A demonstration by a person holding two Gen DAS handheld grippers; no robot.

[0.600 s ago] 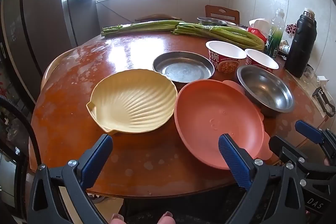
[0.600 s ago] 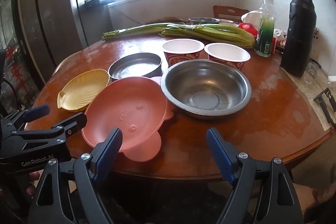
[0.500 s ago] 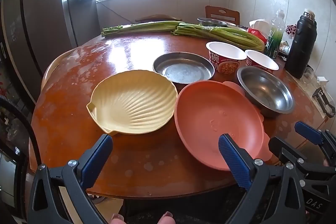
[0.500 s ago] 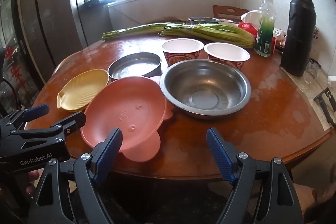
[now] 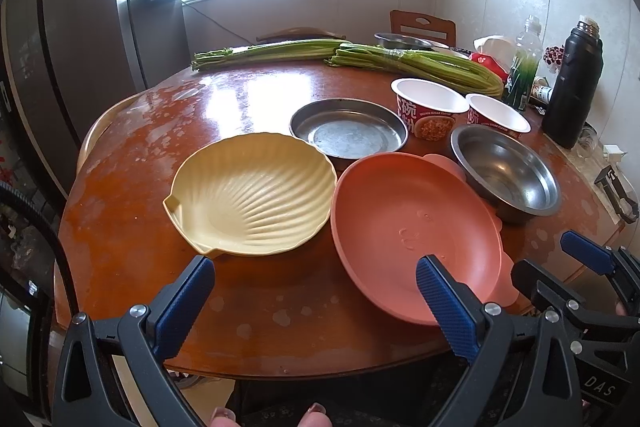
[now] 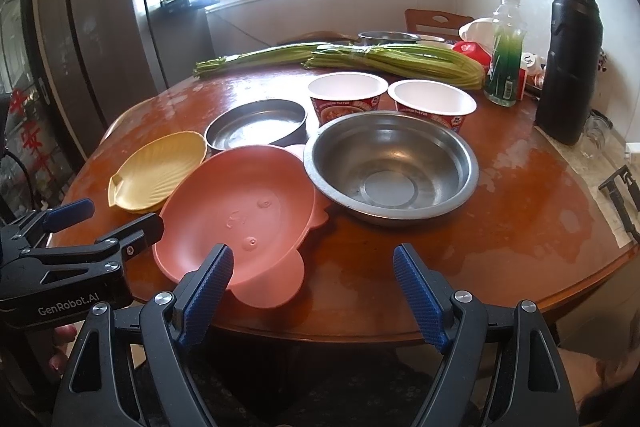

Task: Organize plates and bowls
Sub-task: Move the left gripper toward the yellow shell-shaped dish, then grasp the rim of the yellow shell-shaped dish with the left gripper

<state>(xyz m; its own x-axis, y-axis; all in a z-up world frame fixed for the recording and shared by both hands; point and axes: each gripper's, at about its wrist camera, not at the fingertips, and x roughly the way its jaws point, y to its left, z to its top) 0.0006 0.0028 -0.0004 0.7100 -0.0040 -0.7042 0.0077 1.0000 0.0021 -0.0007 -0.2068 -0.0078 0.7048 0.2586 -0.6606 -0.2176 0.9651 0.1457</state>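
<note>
On round wooden table (image 5: 248, 107), near front edge: yellow shell-shaped plate (image 5: 252, 199) to the left, touching or just beside pink plate (image 5: 412, 231), with the latter's near rim reaching almost to table edge. Behind pink plate on its right, steel bowl (image 6: 390, 167), rim overlapping one pink ear; behind on its left, flat steel pan (image 5: 348, 133). Farther back, two paper noodle cups (image 6: 348, 99) side by side, upright, empty. Along far edge, long bundles of green stalks (image 5: 416, 65); at far right, black thermos (image 6: 568, 59) and clear bottle (image 6: 506, 59) standing. Below table edge, left gripper (image 5: 312, 301) spread wide, blue pads empty, lined up between yellow and pink plates. Beside it, right gripper (image 6: 312, 291) likewise wide apart, holding nothing, left pad low in front of pink plate's near rim, aimed toward steel bowl.
</note>
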